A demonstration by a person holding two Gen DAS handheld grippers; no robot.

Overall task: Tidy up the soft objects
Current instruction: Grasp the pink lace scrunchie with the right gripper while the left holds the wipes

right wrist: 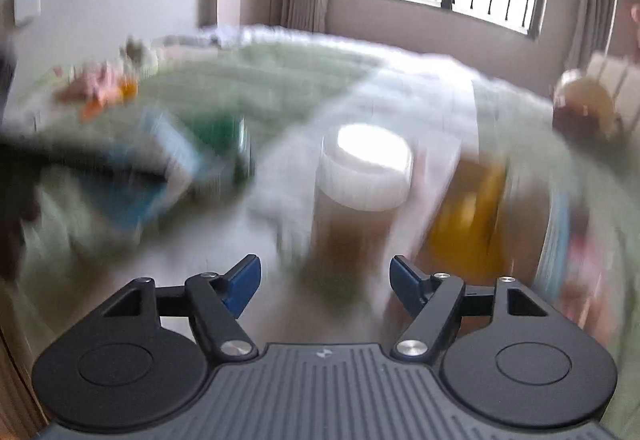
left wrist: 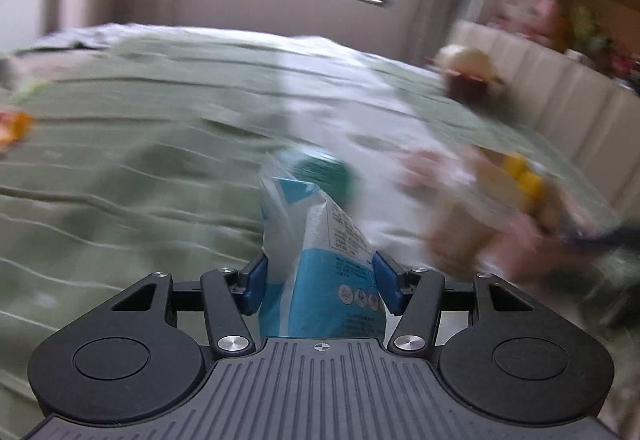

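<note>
- While the left gripper (left wrist: 320, 280) has its blue pads pressed against both sides of a blue-and-white plastic pack (left wrist: 320, 260), that soft pack stands up between the fingers, lifted above the green bedspread (left wrist: 120, 159).
- Just beyond the pack lies something dark green (left wrist: 328, 171); blur keeps me from naming it.
- To the right of the pack, a heap of blurred soft things lies on a white patch of the bed, among them a yellow piece (left wrist: 520, 175) and pinkish shapes.
- Seen from the right wrist, the right gripper (right wrist: 325, 280) has its fingers spread wide with nothing between them, and it faces a jar with a white lid (right wrist: 366, 167) and an amber-yellow object (right wrist: 468, 224) close ahead.
- Farther off, a round cream-and-brown plush (left wrist: 468, 73) sits near the padded headboard (left wrist: 560, 99), and orange-pink toys (right wrist: 100, 91) lie at the far left of the bed.
- Judging by how many items lie scattered, the sorting looks early: one pack is in hand, and most things are not yet gathered.
</note>
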